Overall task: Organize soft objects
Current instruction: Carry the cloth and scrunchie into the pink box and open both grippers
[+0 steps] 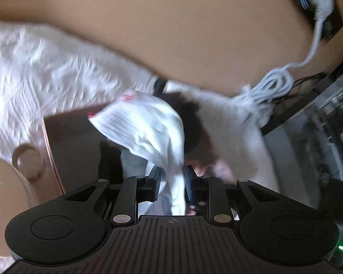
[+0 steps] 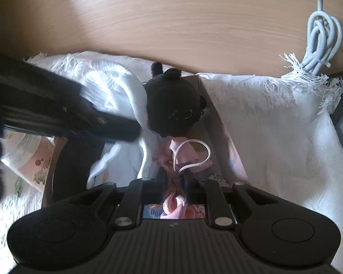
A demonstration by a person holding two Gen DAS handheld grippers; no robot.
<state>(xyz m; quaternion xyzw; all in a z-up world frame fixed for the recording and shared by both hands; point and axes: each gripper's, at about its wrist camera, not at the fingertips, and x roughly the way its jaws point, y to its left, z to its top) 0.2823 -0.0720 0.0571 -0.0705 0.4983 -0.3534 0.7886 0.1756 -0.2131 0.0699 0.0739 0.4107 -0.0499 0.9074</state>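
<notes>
My left gripper (image 1: 171,178) is shut on a white ribbed sock (image 1: 148,127) with a red mark near its cuff, held over an open cardboard box (image 1: 68,137). My right gripper (image 2: 174,182) is shut on a pink cloth (image 2: 183,155) with a pink cord loop, at the box's inside. A black plush toy (image 2: 173,107) lies in the box just beyond the pink cloth; it shows dark and blurred in the left wrist view (image 1: 192,125). The left gripper's black body (image 2: 57,107) crosses the right wrist view at left, with the white sock (image 2: 126,96) beside the plush.
A white fringed blanket (image 2: 274,118) covers the surface under the box. A wooden board (image 2: 171,18) lies behind. A coiled white cable (image 2: 322,43) lies at the back right, running to a plug (image 1: 322,2). A roll of tape (image 1: 2,205) sits at the left.
</notes>
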